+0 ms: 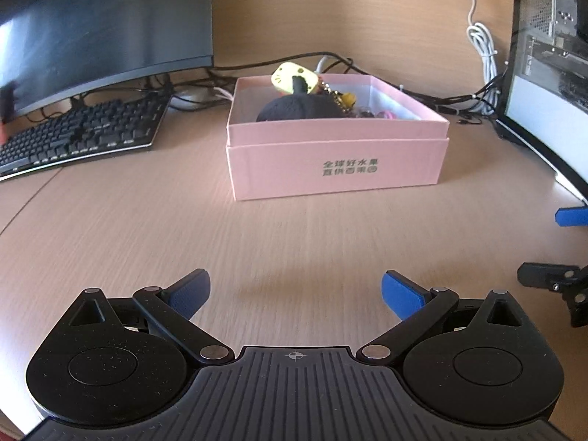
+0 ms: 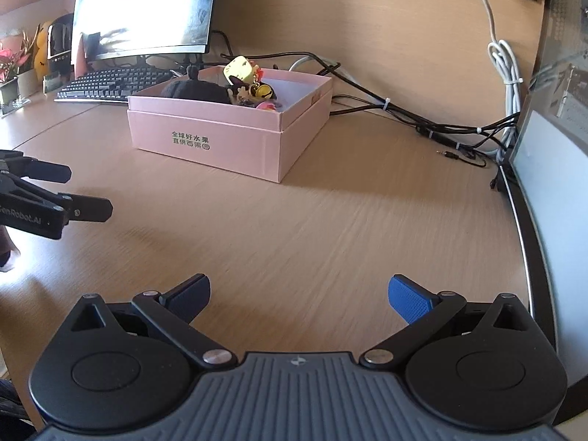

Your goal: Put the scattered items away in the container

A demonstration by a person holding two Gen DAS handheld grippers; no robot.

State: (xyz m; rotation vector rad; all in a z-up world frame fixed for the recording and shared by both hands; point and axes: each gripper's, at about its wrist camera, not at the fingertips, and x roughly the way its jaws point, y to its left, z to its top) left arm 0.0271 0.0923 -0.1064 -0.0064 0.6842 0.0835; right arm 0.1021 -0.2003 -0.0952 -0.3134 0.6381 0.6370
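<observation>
A pink cardboard box [image 1: 336, 169] stands open on the wooden desk, ahead of both grippers. Inside it lie a black plush [image 1: 297, 108], a yellow charm [image 1: 294, 77], a gold bell and small pink bits. My left gripper [image 1: 296, 288] hovers low over the desk short of the box, open wide, nothing between its fingers. My right gripper [image 2: 299, 294] is also open and empty, with the box [image 2: 228, 136] ahead to its left. The left gripper [image 2: 79, 191] shows at the right wrist view's left edge.
A black keyboard [image 1: 81, 132] and a dark monitor [image 1: 103, 25] stand left of the box. Black cables [image 2: 404, 114] and a coiled white cable [image 1: 481, 47] run behind and to its right. A computer case [image 1: 551, 55] fills the right edge. Ornaments [image 2: 11, 66] sit far left.
</observation>
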